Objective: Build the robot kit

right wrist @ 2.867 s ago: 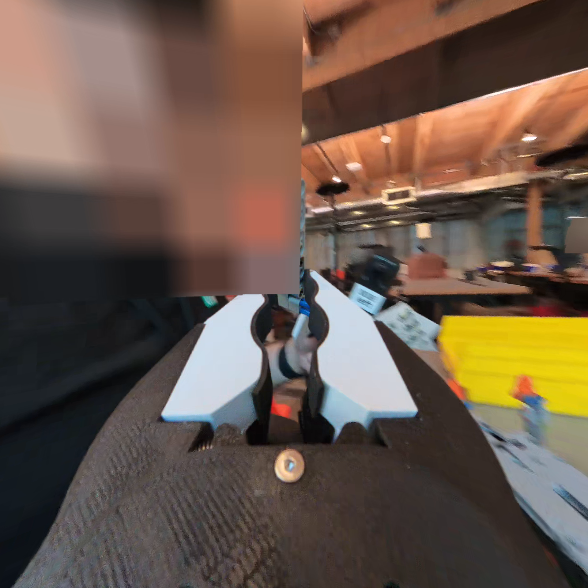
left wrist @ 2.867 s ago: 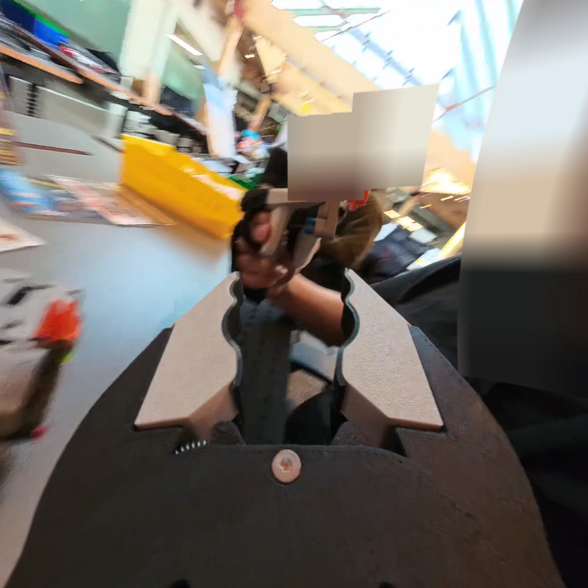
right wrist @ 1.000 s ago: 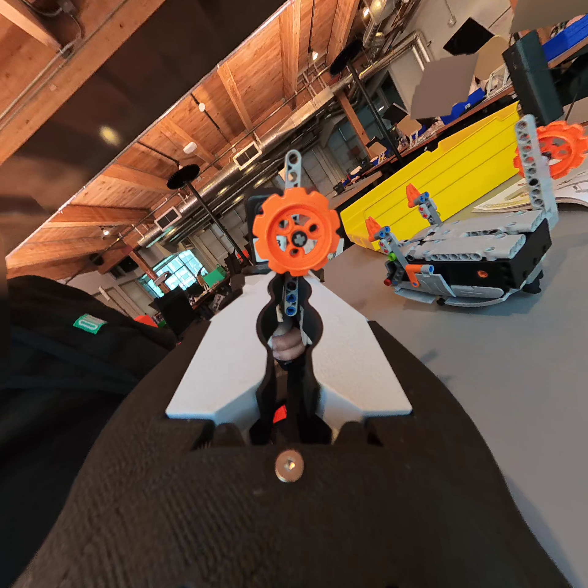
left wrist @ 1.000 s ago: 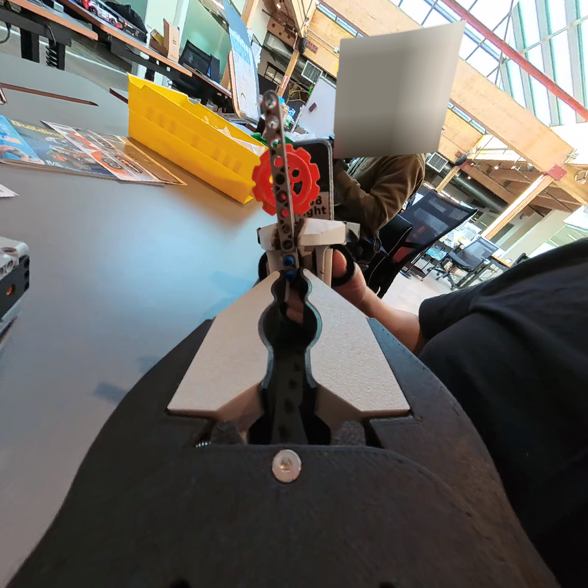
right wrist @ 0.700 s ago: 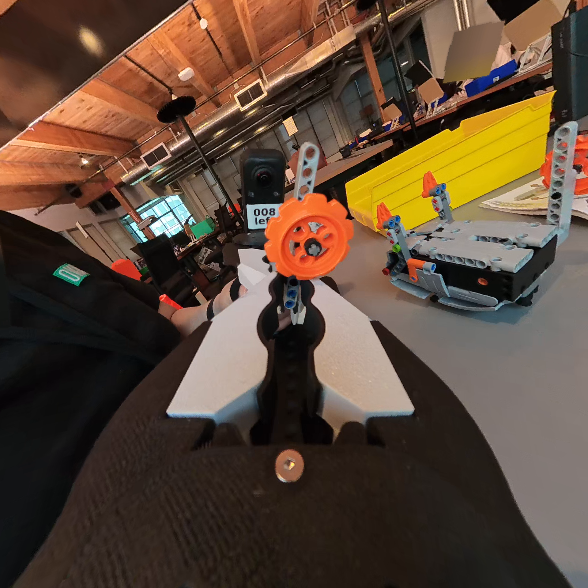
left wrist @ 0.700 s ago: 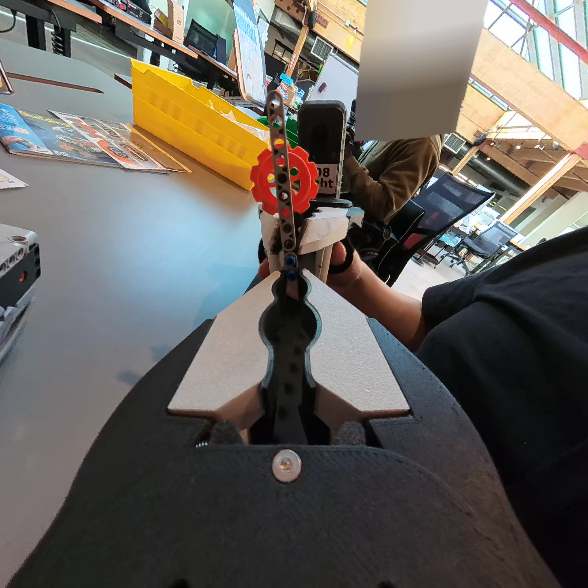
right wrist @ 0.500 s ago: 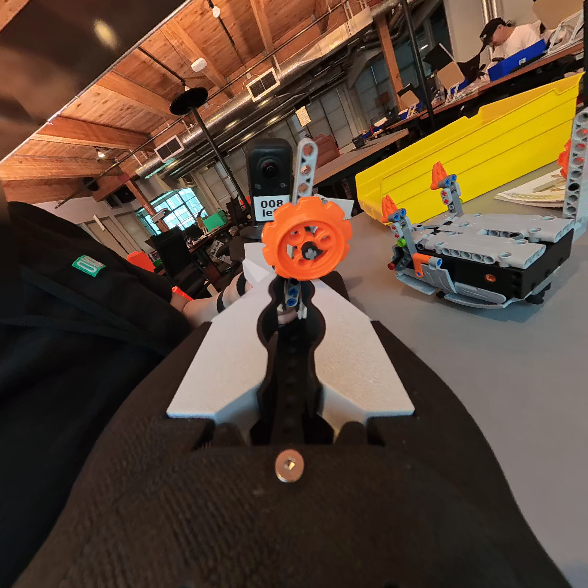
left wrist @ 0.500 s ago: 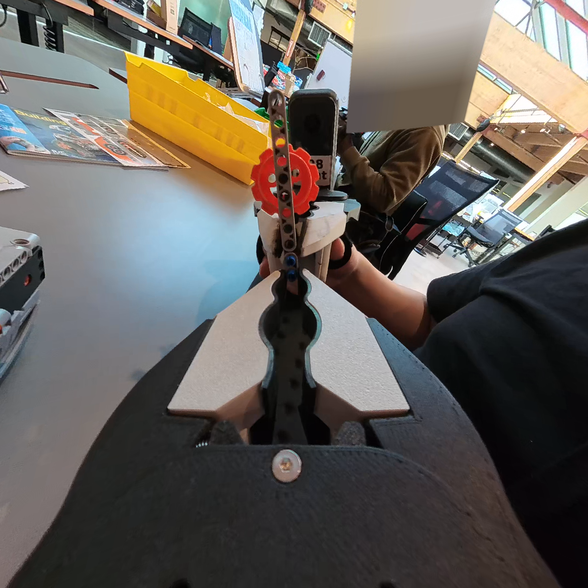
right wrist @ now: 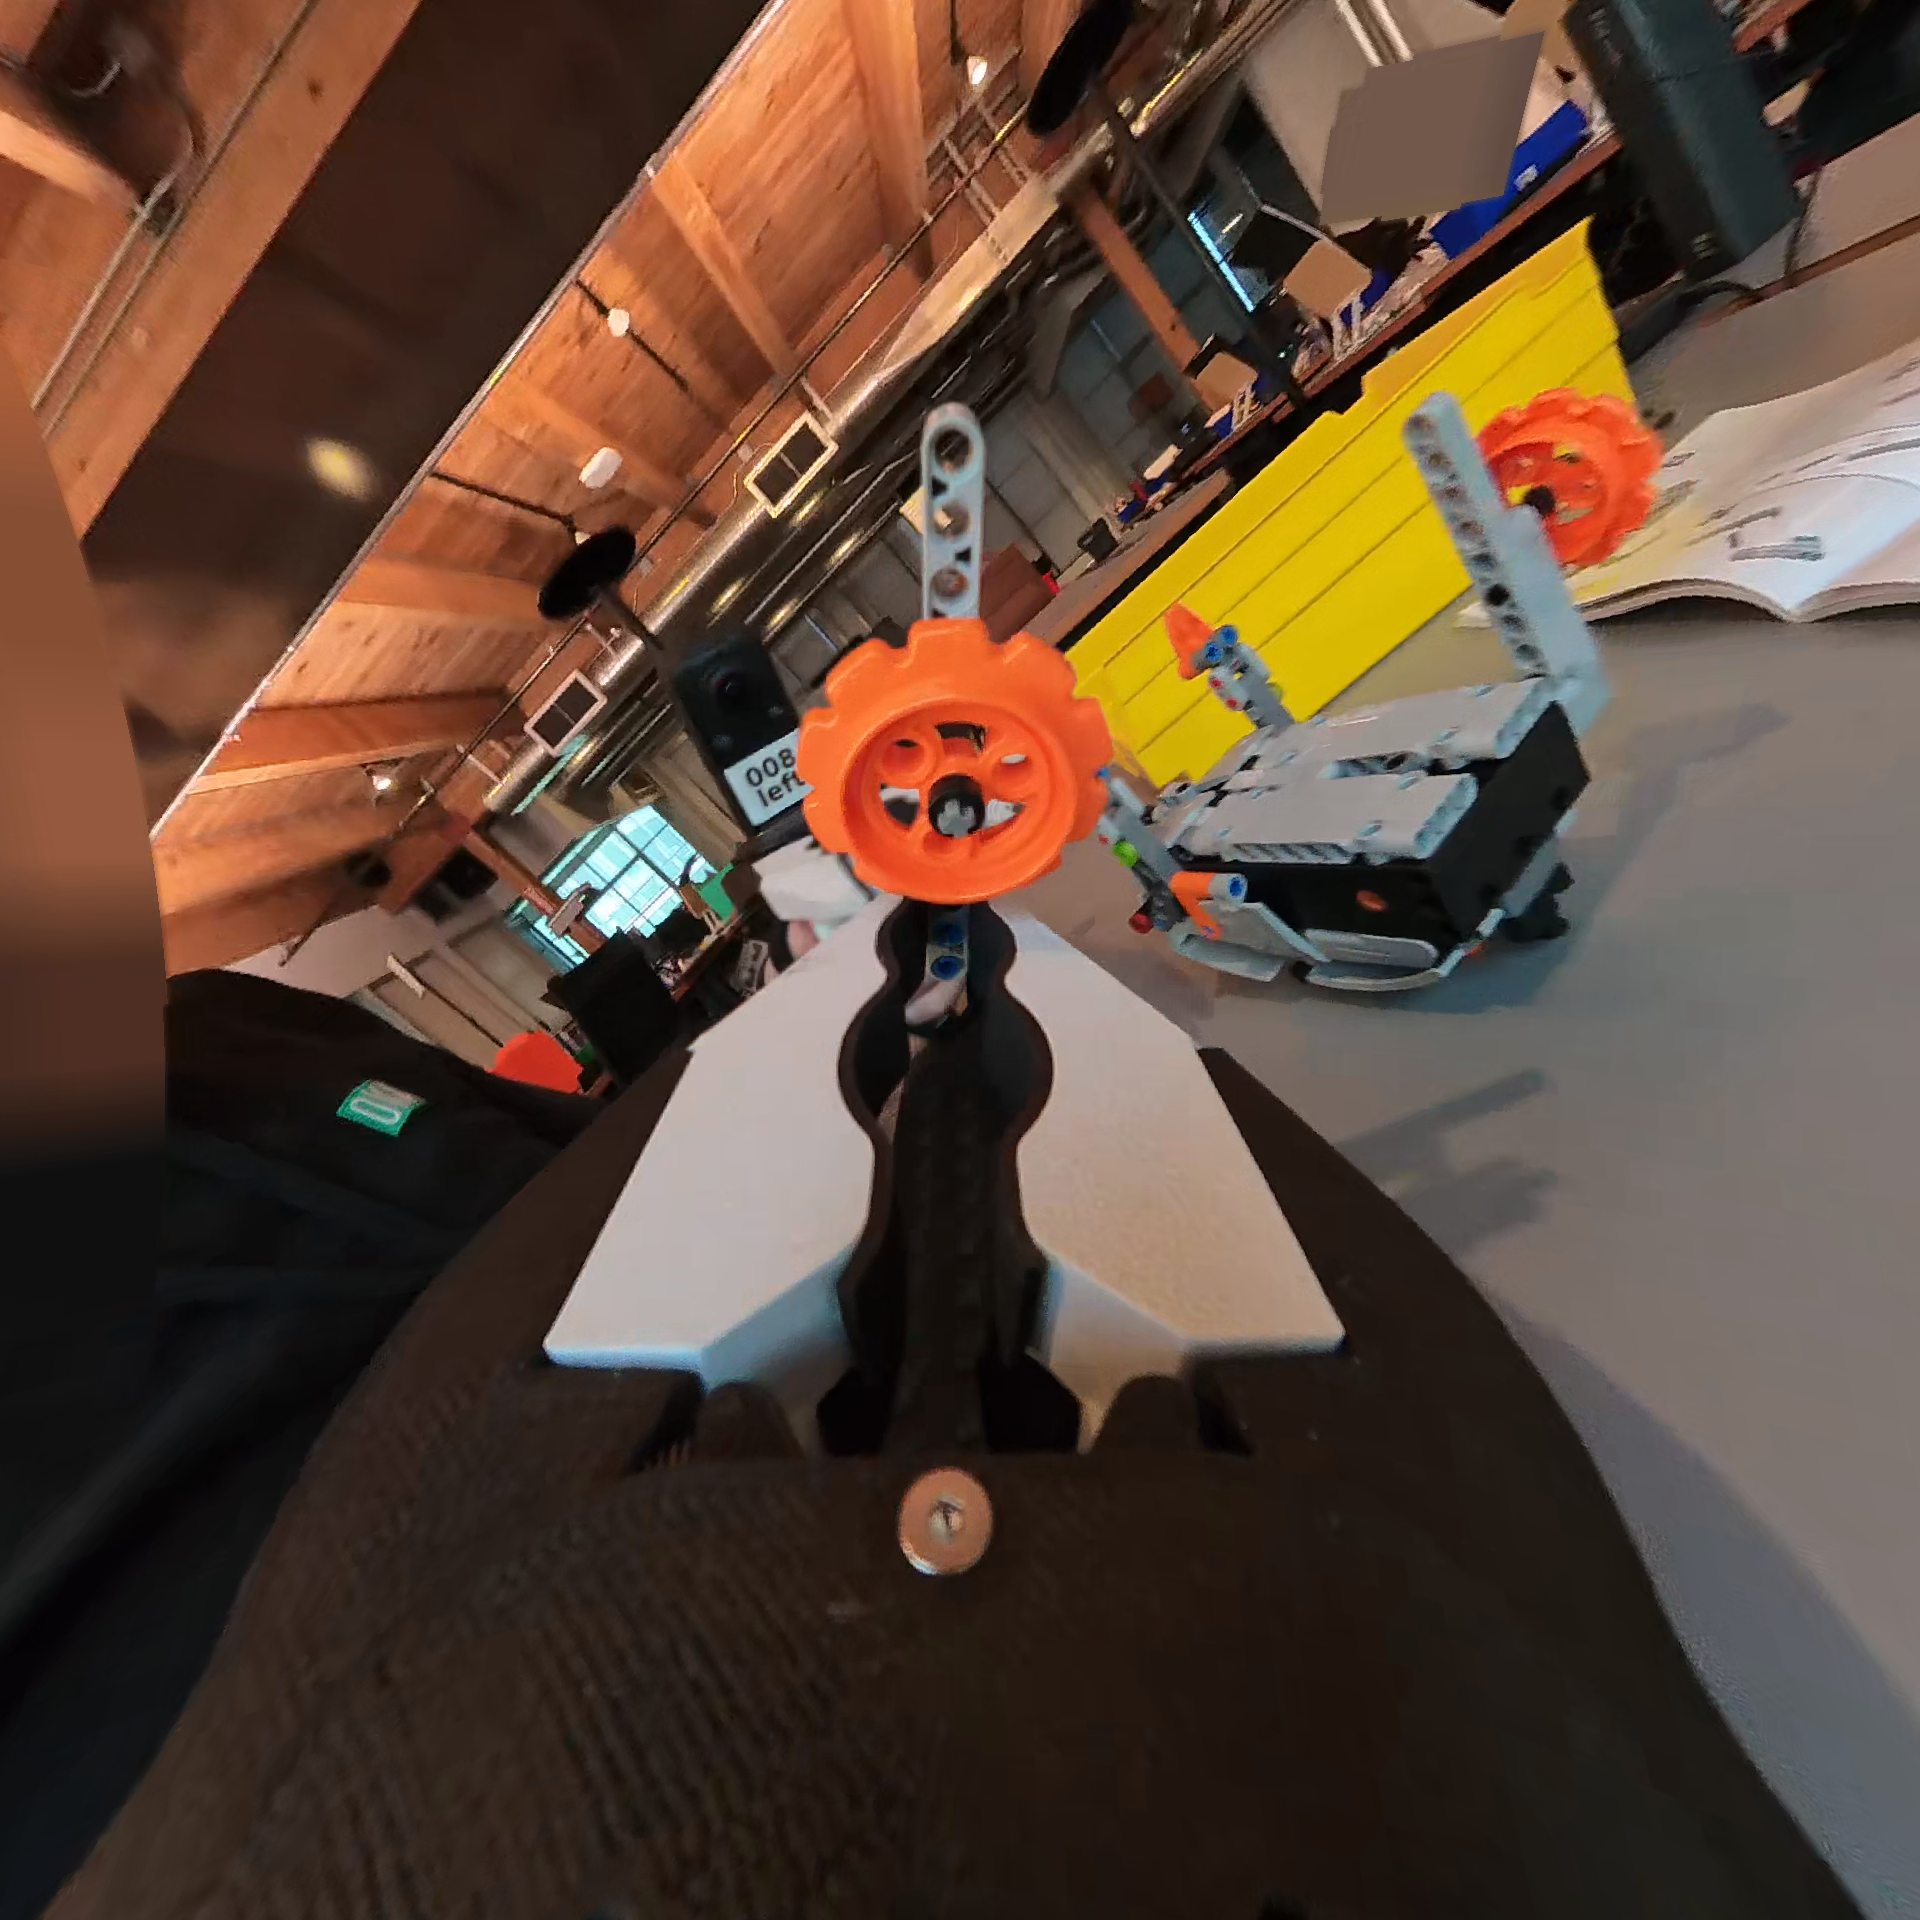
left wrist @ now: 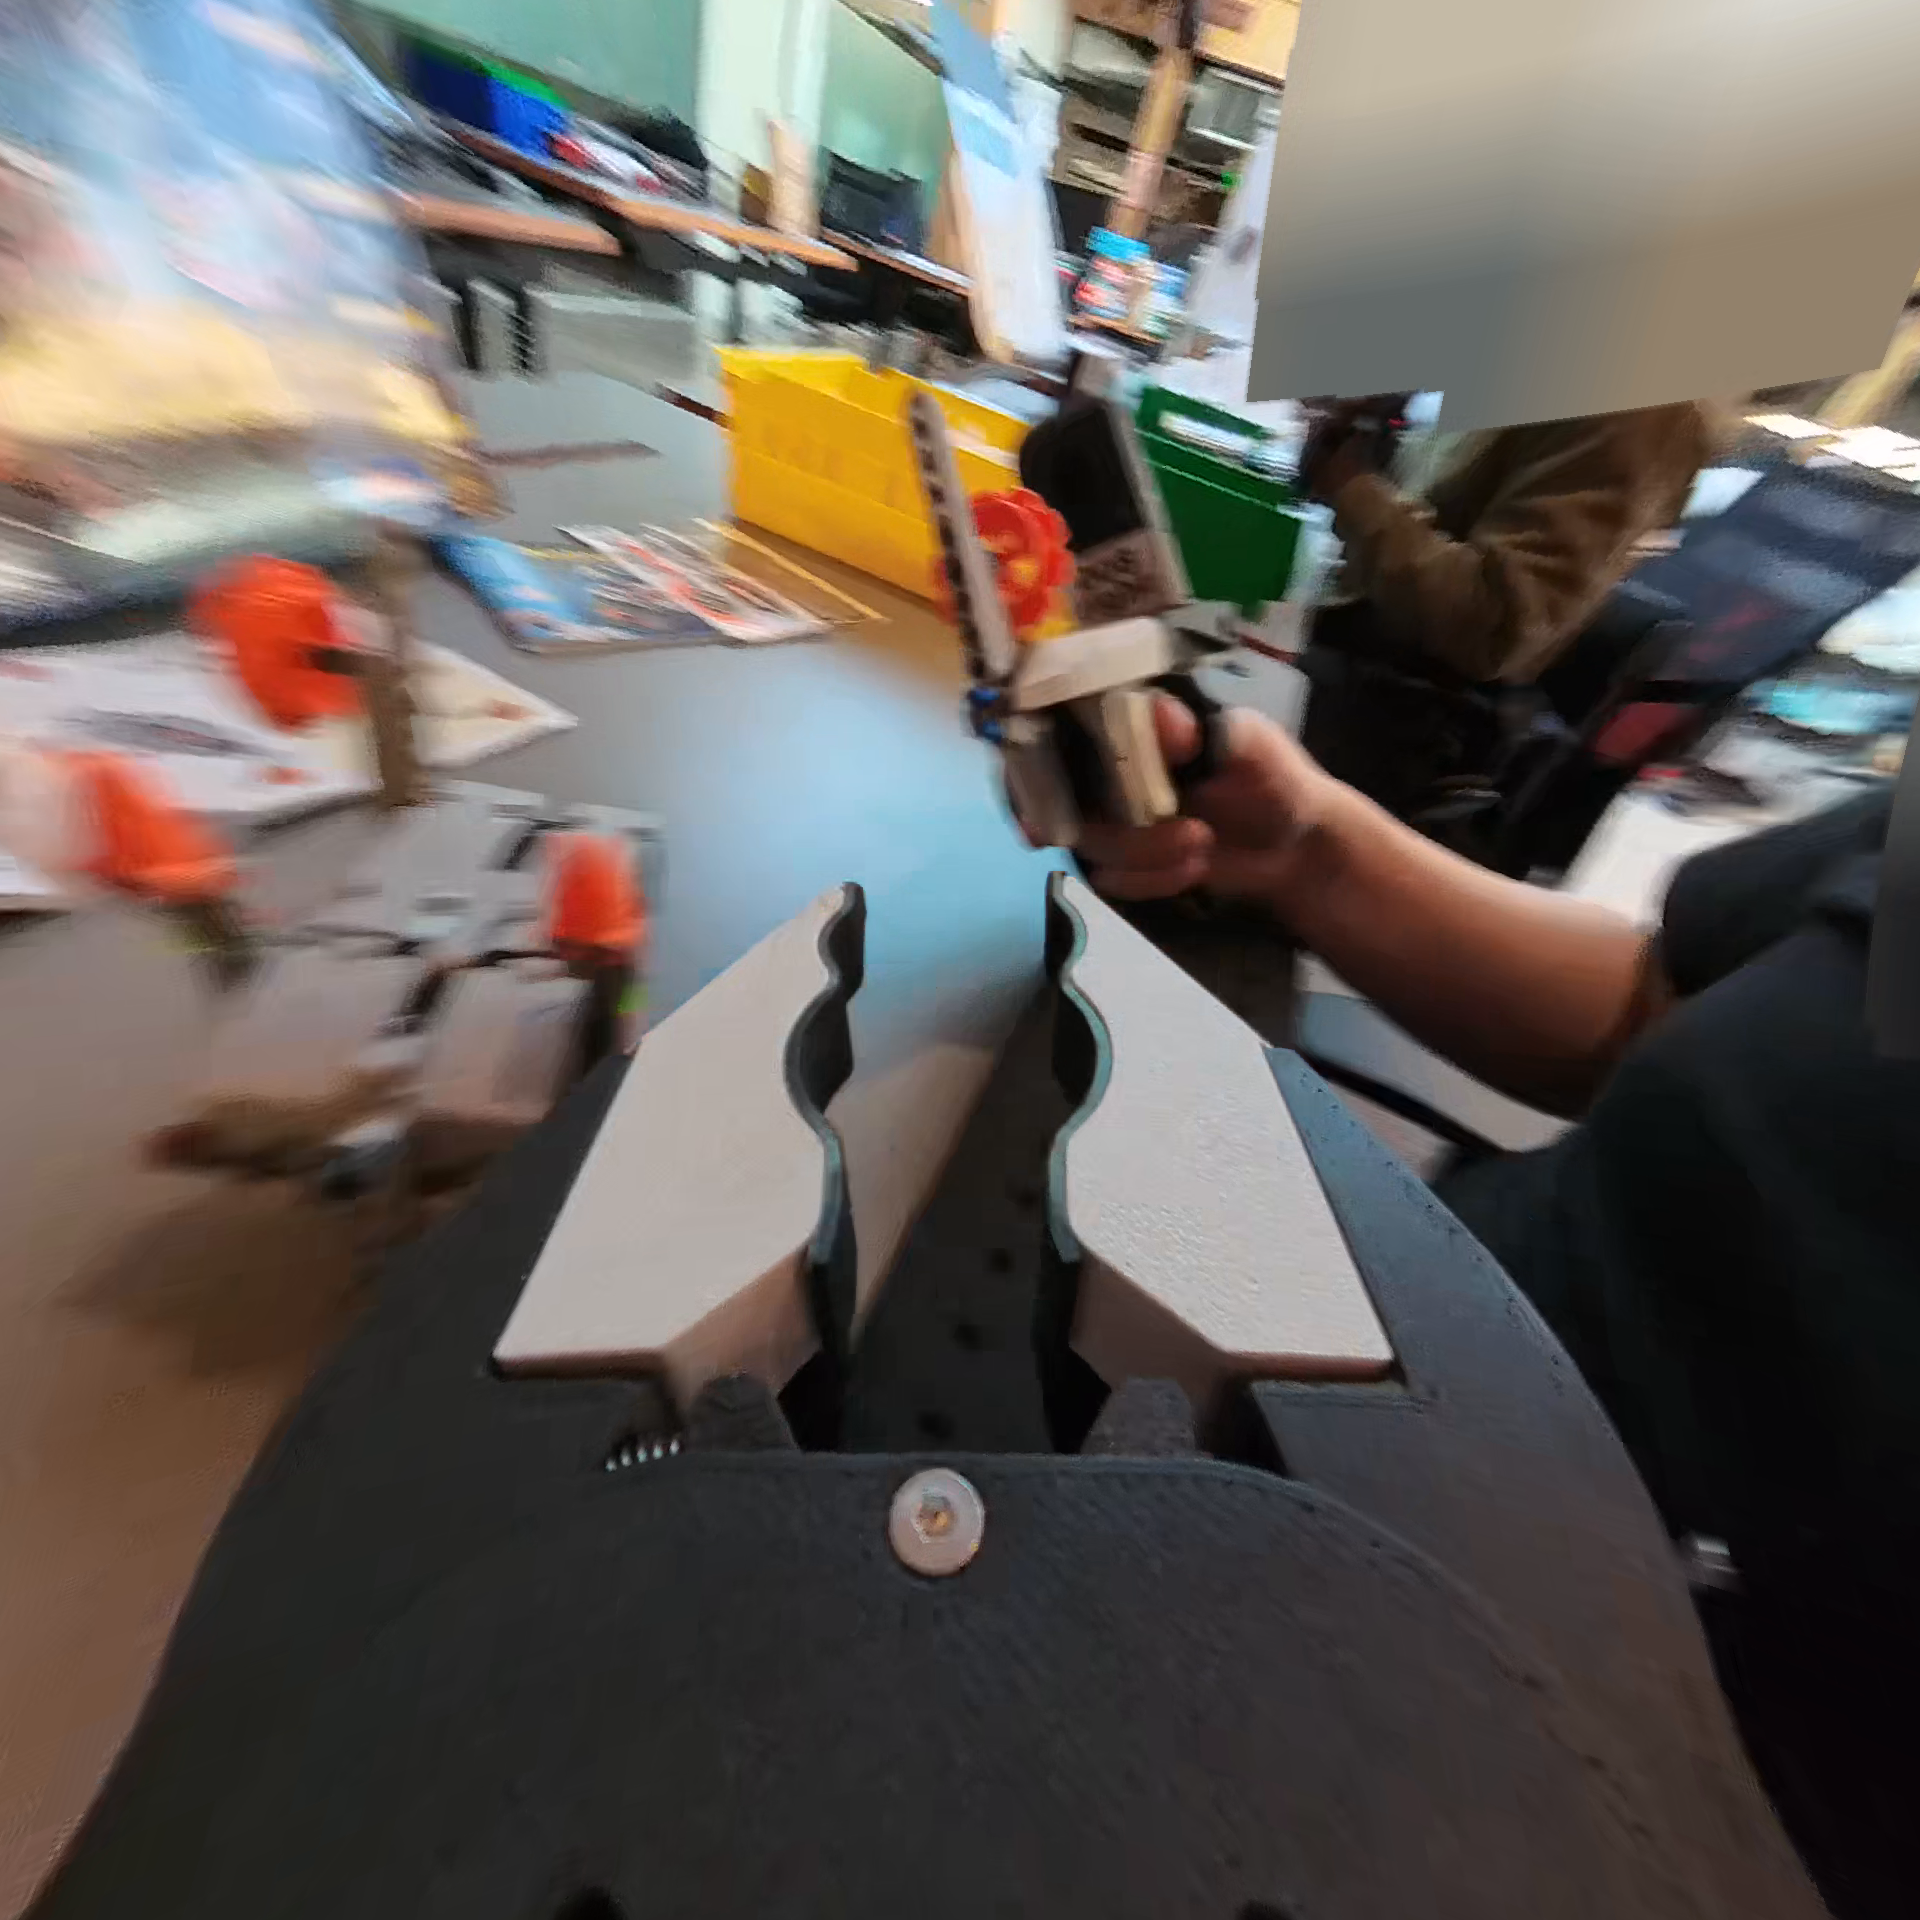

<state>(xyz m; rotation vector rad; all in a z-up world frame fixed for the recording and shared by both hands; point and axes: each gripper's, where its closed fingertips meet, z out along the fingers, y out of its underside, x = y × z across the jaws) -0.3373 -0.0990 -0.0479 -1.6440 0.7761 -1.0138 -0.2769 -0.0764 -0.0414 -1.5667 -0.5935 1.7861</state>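
Two grippers | left gripper point(left wrist: 954, 904): fingers spread, empty, above grey table point(left wrist: 810, 769) | right gripper point(right wrist: 948, 930): clamped on grey perforated beam point(right wrist: 951, 509) carrying orange gear wheel point(right wrist: 961, 792) | brick-built vehicle point(right wrist: 1382, 821) on table beyond.

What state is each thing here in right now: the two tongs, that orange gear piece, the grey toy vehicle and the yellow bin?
Left tongs: open, empty, apart from the beam.
Right tongs: shut on the grey beam.
Grey beam: upright, clamped at its lower end.
Orange gear: mounted on the beam, above the fingertips.
Grey toy vehicle: resting on the grey table, untouched.
Second orange gear: fixed to the vehicle's raised beam.
Yellow bin: on the table behind the vehicle.
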